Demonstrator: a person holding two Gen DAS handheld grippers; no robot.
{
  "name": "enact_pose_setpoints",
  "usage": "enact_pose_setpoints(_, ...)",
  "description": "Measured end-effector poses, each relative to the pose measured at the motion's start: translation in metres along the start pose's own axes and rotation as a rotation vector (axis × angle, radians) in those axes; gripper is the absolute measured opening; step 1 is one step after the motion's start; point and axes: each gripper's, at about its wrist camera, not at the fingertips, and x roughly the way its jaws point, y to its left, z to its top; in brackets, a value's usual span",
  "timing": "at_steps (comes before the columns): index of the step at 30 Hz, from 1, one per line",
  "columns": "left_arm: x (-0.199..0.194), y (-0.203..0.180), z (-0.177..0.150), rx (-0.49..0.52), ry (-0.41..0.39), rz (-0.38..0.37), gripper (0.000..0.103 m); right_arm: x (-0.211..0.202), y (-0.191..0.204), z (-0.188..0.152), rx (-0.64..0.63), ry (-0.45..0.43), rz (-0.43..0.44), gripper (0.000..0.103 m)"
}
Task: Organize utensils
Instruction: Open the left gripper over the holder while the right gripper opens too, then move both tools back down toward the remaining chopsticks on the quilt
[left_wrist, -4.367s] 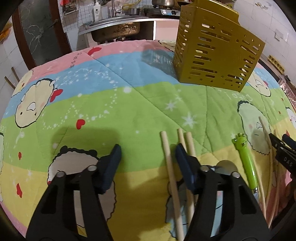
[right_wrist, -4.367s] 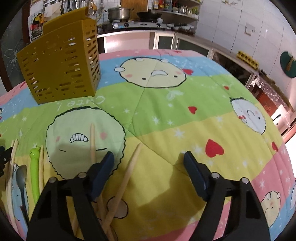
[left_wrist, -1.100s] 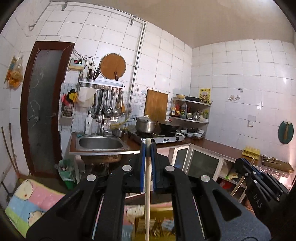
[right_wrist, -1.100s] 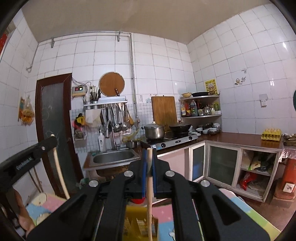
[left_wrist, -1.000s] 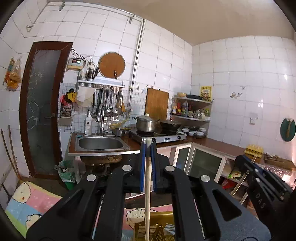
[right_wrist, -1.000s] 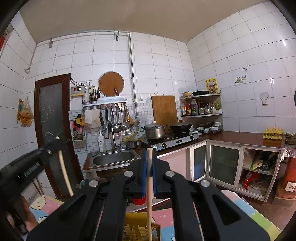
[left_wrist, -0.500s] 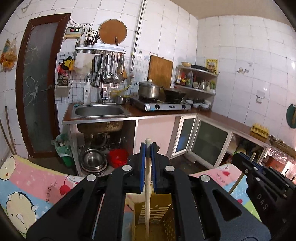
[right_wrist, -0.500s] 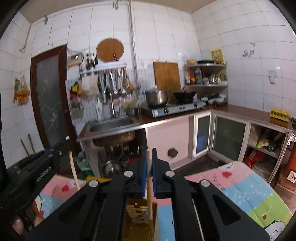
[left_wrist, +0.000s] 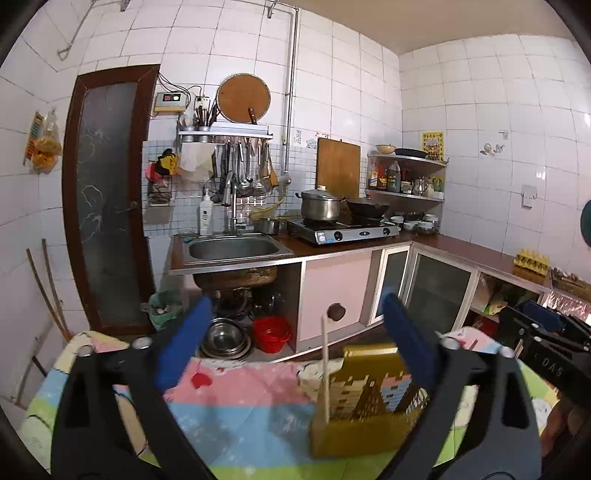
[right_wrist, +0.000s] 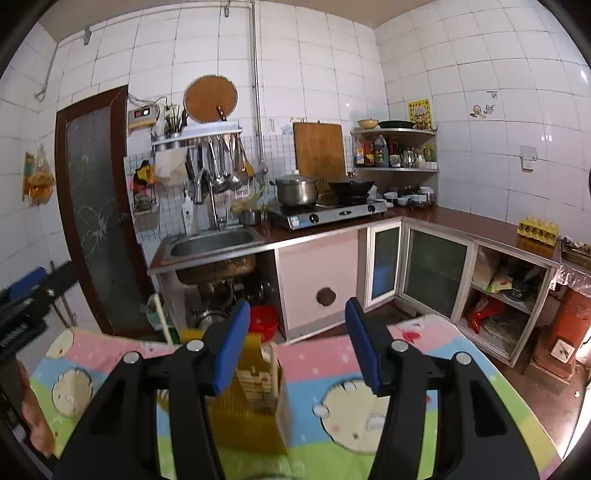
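Observation:
The yellow slotted utensil holder (left_wrist: 365, 406) stands on the cartoon-print quilt (left_wrist: 240, 398). A wooden chopstick (left_wrist: 324, 369) stands upright in its left side. My left gripper (left_wrist: 295, 343) is open and empty above the holder. In the right wrist view the holder (right_wrist: 255, 402) sits below my right gripper (right_wrist: 295, 343), which is open and empty. One chopstick (right_wrist: 274, 365) stands in the holder there, and another chopstick (right_wrist: 162, 314) sticks up at its left. Each gripper shows at the edge of the other's view.
The kitchen behind has a steel sink (left_wrist: 232, 251), a gas stove with a pot (left_wrist: 321, 208), a dark door (left_wrist: 107, 199) and glass-door cabinets (left_wrist: 436, 291). Bowls and a red basin (left_wrist: 271, 332) sit under the sink.
Both grippers were shut on upright chopsticks over the holder. Now both have opened and the chopsticks stand in the holder. Both views have tilted up a little.

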Motion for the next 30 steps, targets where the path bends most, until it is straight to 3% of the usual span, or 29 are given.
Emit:
enact_pose_setpoints(7,-0.021,0.013,-0.052,0.029,0.117,0.025,0.098,-0.016,-0.007,-0.067,-0.019,0.111,-0.014,0.053)
enact_pose_setpoints(12,-0.009,0.029,-0.102,-0.015,0.258,0.028,0.098,-0.008,-0.013,-0.122,-0.025,0.213,-0.027,0.053)
enact_pose_setpoints(17,0.006,0.036,-0.150,0.005,0.356,0.066,0.098,0.008,-0.024,-0.165,-0.037,0.284,-0.054,0.053)
enact_pose_setpoints(24,0.021,0.031,-0.182,0.091,0.439,0.079,0.098,0.019,-0.028,-0.184,-0.078,0.329,-0.071,0.053)
enact_pose_setpoints(30,0.034,0.036,-0.200,0.071,0.535,0.065,0.098,0.028,-0.028,-0.190,-0.043,0.375,-0.070,0.053)
